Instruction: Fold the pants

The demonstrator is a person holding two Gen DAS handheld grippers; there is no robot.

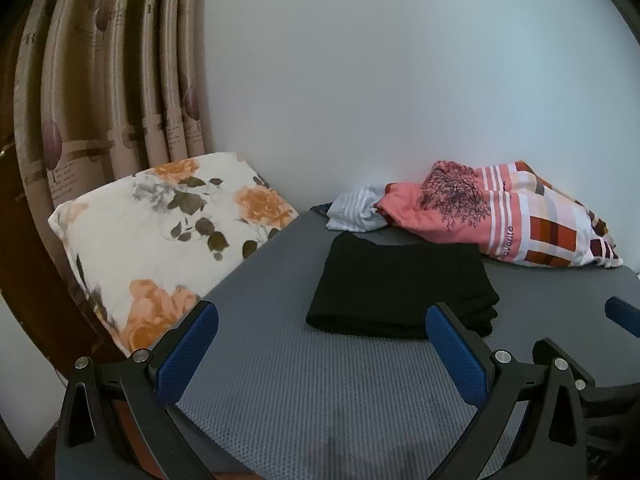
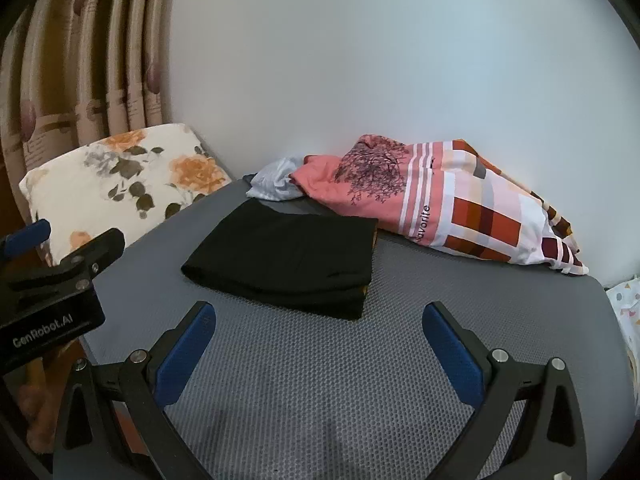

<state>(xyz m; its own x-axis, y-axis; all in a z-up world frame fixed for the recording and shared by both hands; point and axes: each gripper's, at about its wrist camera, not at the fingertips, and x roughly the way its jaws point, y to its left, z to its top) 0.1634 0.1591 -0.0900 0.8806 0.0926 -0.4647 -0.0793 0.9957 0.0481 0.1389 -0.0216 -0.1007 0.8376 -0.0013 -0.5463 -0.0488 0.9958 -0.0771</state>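
Black pants (image 1: 400,288) lie folded into a compact rectangle on the grey mattress (image 1: 280,360), also seen as the black pants (image 2: 288,260) in the right wrist view. My left gripper (image 1: 320,344) is open, held back from the near edge of the pants, nothing between its blue pads. My right gripper (image 2: 318,344) is open too, just short of the pants' front right corner, holding nothing. The left gripper's body (image 2: 48,280) shows at the left edge of the right wrist view, and a blue pad of the right gripper (image 1: 622,314) shows at the right of the left wrist view.
A floral pillow (image 1: 160,240) leans at the left end of the mattress before beige curtains (image 1: 100,100). A pink and checked bundle of bedding (image 2: 440,208) and a pale grey cloth (image 2: 276,180) lie along the white wall. A patterned cloth (image 2: 628,312) is at the right edge.
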